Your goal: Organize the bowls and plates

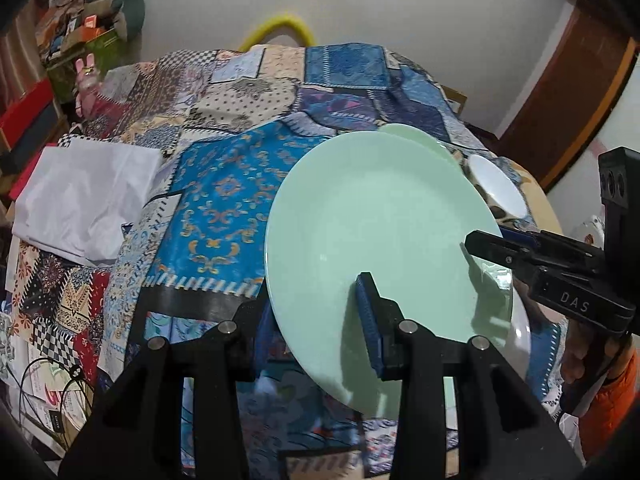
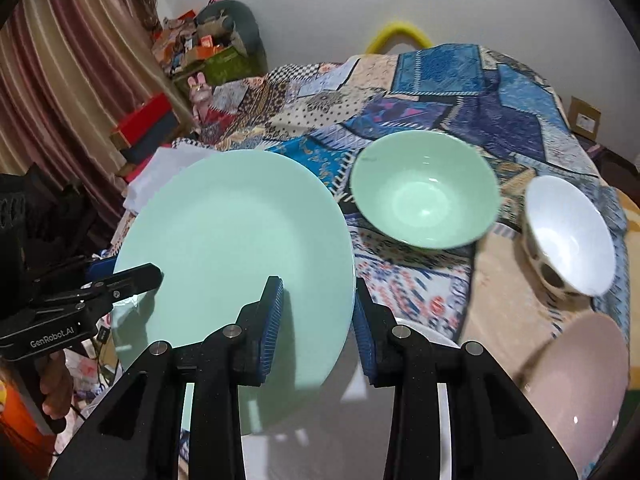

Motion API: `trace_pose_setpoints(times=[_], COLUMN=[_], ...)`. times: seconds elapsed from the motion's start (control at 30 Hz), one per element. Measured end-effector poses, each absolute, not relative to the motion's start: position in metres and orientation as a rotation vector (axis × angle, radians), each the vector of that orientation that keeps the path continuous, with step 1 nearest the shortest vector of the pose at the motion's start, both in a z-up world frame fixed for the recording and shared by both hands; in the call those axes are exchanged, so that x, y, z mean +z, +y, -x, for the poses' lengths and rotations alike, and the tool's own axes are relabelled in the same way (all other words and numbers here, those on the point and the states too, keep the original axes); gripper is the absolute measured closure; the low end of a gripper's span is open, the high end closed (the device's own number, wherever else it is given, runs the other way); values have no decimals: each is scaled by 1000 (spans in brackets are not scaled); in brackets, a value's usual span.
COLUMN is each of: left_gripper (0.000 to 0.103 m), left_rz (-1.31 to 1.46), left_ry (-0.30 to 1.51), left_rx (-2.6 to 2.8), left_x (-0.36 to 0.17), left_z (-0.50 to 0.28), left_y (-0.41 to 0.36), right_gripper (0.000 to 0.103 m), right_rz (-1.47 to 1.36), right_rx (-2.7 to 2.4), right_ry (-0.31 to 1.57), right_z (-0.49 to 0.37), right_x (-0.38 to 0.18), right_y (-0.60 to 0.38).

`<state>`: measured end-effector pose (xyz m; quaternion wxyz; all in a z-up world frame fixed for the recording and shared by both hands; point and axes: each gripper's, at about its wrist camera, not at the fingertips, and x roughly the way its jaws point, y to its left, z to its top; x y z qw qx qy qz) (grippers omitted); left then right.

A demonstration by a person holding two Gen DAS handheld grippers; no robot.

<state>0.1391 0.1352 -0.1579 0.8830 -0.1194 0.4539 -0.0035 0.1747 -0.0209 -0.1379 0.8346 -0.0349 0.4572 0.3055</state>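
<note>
A large pale green plate [image 1: 372, 220] [image 2: 236, 232] hangs tilted above the patchwork-covered table, held at two sides. My left gripper [image 1: 312, 320] is shut on its near rim, one blue pad on top and the other finger underneath. My right gripper [image 2: 318, 324] is shut on the opposite rim in the same way. Each gripper shows in the other's view, the right gripper [image 1: 492, 252] at the plate's right edge and the left gripper [image 2: 132, 280] at its left edge. A white plate [image 2: 444, 400] [image 1: 522, 328] lies below the green one.
A green bowl [image 2: 424, 192], a white patterned bowl [image 2: 568, 236] and a pink bowl [image 2: 580, 392] stand to the right on the cloth [image 1: 216, 208]. White paper [image 1: 84, 196] lies at the left. Boxes and clutter [image 1: 24, 120] crowd the far left, with cables [image 1: 52, 384] near the table edge.
</note>
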Motion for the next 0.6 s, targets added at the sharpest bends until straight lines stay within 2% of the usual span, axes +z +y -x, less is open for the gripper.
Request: trace_pose_setpoints(times=[0.6], left_gripper=[65], left_rz=[229], left_ry=[1005], left_rx=[-106], left_x=[-171], left_z=[-130], left_y=[64], right_gripper=[72], right_rz=[-4], right_rx=[548], right_ry=[976], right_z=[-141], right_x=[-145], right_y=[-97])
